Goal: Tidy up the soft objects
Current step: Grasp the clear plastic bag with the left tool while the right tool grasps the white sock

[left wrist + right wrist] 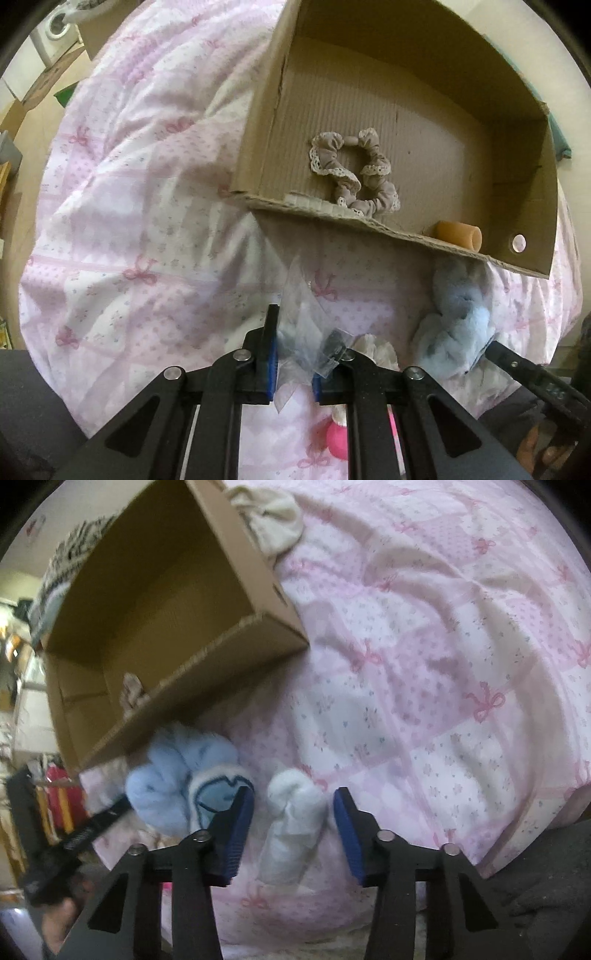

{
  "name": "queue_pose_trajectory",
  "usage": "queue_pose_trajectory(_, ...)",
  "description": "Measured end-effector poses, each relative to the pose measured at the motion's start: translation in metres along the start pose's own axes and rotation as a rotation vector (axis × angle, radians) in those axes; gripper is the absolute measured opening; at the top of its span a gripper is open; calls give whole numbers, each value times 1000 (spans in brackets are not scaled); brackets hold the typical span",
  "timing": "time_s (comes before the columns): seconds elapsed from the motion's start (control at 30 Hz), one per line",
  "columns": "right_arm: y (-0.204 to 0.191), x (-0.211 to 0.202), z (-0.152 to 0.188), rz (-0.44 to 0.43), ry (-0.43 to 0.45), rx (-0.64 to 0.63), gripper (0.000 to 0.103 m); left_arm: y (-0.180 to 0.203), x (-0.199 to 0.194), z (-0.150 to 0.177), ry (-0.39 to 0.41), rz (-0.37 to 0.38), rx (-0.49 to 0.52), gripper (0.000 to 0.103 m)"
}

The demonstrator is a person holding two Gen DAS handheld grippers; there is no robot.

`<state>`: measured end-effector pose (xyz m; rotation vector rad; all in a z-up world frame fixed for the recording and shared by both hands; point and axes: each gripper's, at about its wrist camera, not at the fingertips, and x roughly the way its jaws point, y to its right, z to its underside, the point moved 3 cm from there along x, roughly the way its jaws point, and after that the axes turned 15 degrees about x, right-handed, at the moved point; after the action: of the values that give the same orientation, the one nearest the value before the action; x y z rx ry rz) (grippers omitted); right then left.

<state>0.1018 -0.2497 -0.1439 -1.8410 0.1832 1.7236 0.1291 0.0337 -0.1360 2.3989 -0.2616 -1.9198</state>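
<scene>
left gripper (293, 363) pinches clear plastic bag (301, 325) | scrunchie (352, 173) in cardboard box (255, 122) | blue sock (456, 325) on quilt (129, 184)

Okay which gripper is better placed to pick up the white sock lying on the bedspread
Right. The right gripper already straddles the white sock, jaws open either side of it. The left gripper is shut on a clear plastic bag.

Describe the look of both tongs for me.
Both match: the left tongs and right tongs have black angular arms with triangular cutouts, silver round pins at the joints, and blue ribbed pads on flat black fingers. No cables or sleeves show.
</scene>
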Motion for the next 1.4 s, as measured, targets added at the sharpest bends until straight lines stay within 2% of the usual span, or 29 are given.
queue_pose_trajectory(0.13, -2, 3, 3, 43, 2, -27, 28, -3, -7, 3, 12, -8, -1, 13)
queue_pose_trajectory(0.23, -5, -5, 5, 26, 42, -44, 27, -9, -15, 6, 30, -18, -9, 13)
queue_pose_trajectory(0.43, -14, -42, 11, -134, 152, -80, 27, -13, -34, 12, 67, -4, -28, 13)
queue_pose_trajectory(0.5, -19, -48, 16, -169, 156, -106, 27, -13, -38, 14, 74, -9, -19, 13)
queue_pose_trajectory(0.87, -33, -49, 18, -180, 177, -167, 27, -7, -50, 18, 103, -50, -4, 13)
queue_pose_trajectory(1.03, -37, -50, 21, -166, 192, -189, 27, -7, -47, 21, 89, -73, -10, 13)
queue_pose_trajectory(1.17, -40, -59, 22, -199, 219, -198, 27, -2, -65, 25, 150, -100, 4, 13)
queue_pose_trajectory(1.27, -44, -79, 27, -234, 297, -225, 28, 1, -86, 24, 231, -156, 19, 13)
queue_pose_trajectory(1.4, -47, -101, 29, -268, 376, -229, 28, 2, -108, 17, 301, -177, 20, 13)
